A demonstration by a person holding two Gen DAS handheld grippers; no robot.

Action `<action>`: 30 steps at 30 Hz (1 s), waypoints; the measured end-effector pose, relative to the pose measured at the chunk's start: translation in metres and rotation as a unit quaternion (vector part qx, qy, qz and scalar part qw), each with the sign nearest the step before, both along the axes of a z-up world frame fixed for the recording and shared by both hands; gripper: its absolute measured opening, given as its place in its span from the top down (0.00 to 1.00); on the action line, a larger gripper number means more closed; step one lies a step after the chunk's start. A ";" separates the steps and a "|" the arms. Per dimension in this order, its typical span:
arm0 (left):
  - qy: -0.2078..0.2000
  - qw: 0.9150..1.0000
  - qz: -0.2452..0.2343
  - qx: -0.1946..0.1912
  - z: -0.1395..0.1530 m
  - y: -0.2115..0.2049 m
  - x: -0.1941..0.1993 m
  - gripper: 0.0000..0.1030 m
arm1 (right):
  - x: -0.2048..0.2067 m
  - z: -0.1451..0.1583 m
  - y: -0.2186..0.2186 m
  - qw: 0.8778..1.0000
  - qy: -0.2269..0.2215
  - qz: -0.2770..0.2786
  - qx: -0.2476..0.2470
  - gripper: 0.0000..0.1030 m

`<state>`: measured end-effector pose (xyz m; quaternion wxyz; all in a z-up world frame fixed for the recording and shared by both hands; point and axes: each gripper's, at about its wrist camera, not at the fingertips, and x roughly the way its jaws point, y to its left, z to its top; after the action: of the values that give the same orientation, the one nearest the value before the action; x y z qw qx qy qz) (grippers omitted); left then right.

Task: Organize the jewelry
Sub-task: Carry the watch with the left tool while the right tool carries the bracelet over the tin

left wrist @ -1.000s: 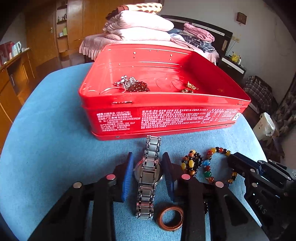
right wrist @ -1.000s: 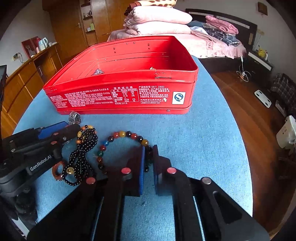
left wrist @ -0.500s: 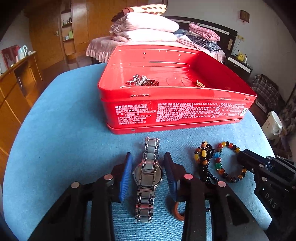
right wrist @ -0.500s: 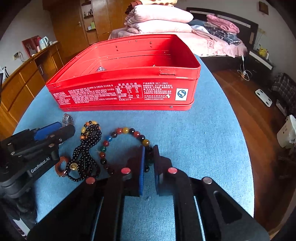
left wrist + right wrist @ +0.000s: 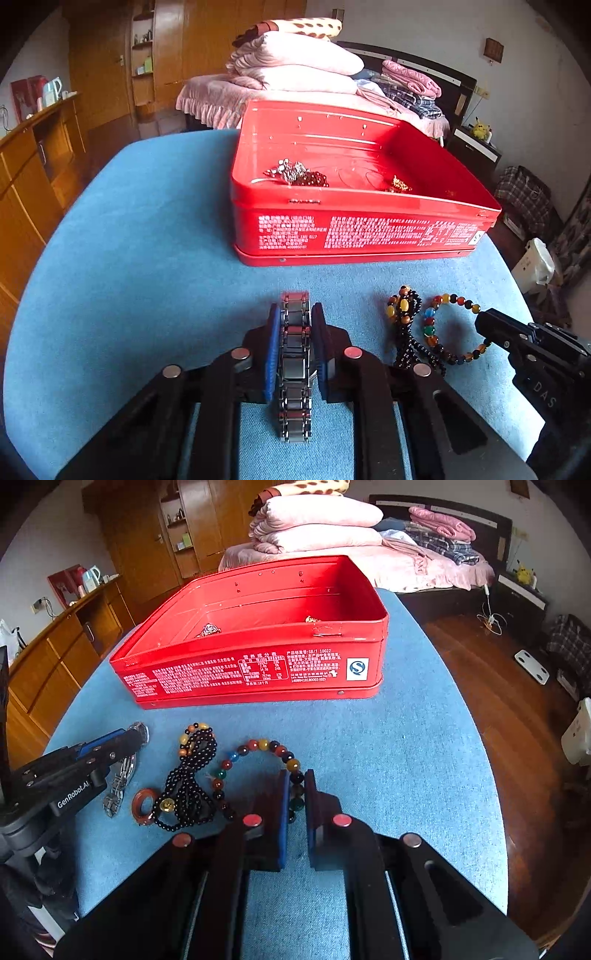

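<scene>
From your left wrist view, your left gripper (image 5: pixel 295 332) is clamped on the metal watch (image 5: pixel 294 365), both blue pads pressed against the sides of the band, which runs straight down the middle between them on the blue surface (image 5: pixel 129 258). The red tin (image 5: pixel 354 229) sits just past it, lid off, with a silvery tangle of jewelry (image 5: pixel 295 173) and a small gold piece (image 5: pixel 400 183) lying inside. Off to the right you've got the black bead necklace (image 5: pixel 410 343) and the multicoloured bead bracelet (image 5: pixel 436 325) side by side, with your right gripper (image 5: pixel 487 328) touching the bracelet's far edge

Right wrist view: your right gripper (image 5: pixel 296 794) is pinched tight on the bracelet (image 5: pixel 258 746), a few beads squeezed between the pads, the rest of the loop lying flat on the surface (image 5: pixel 388 757). The necklace (image 5: pixel 192 775) is just left of it, with a brown ring (image 5: pixel 144 805) touching its lower end. Further left your other gripper (image 5: pixel 138 734) covers most of the watch (image 5: pixel 118 786). The tin (image 5: pixel 258 672) sits behind all of it
</scene>
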<state>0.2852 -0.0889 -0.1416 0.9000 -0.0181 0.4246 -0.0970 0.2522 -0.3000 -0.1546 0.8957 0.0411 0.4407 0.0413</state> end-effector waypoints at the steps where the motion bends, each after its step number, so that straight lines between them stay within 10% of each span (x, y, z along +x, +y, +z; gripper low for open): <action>1: 0.000 1.000 -0.002 -0.004 0.002 0.002 -0.001 0.83 | -0.001 0.004 -0.001 1.000 -0.004 0.000 0.000 0.93; 30: -0.054 0.998 0.007 -0.038 0.059 0.017 -0.006 0.84 | -0.002 0.064 0.004 0.998 -0.066 0.019 0.000 0.93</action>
<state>0.2797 -0.0723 -0.0826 0.9211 -0.0496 0.3710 -0.1077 0.2502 -0.2962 -0.0908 0.9217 0.0295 0.3818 0.0611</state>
